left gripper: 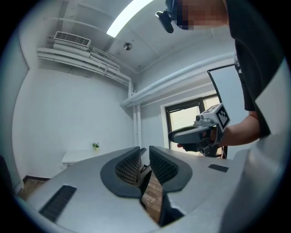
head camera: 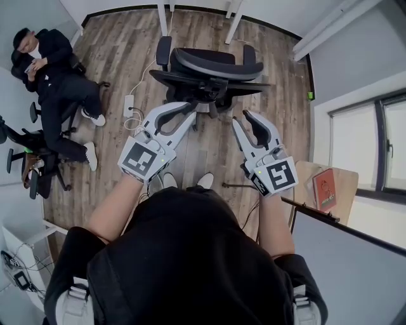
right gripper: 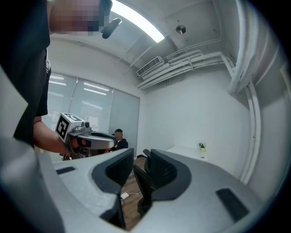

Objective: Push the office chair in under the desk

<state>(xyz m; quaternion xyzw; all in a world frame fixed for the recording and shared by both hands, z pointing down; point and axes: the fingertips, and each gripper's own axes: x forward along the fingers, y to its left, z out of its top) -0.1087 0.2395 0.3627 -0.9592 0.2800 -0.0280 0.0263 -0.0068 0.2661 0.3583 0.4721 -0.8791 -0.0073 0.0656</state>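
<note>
Office chair (head camera: 209,70) sits upper centre of head view on wood floor (head camera: 120,57), back toward me. White desk legs (head camera: 163,19) just beyond it at top edge. I hold both grippers level, aimed at chair's rear.

Left gripper (head camera: 190,109): jaws narrow slit apart, nothing pinched. Tip overlaps chair's lower edge in frame, contact unclear.

Right gripper (head camera: 242,117): jaws slightly wider, empty, chair visible through gap.

Seated person (head camera: 54,70) upper left, well apart. Power strip (head camera: 129,105) left of chair.
</note>
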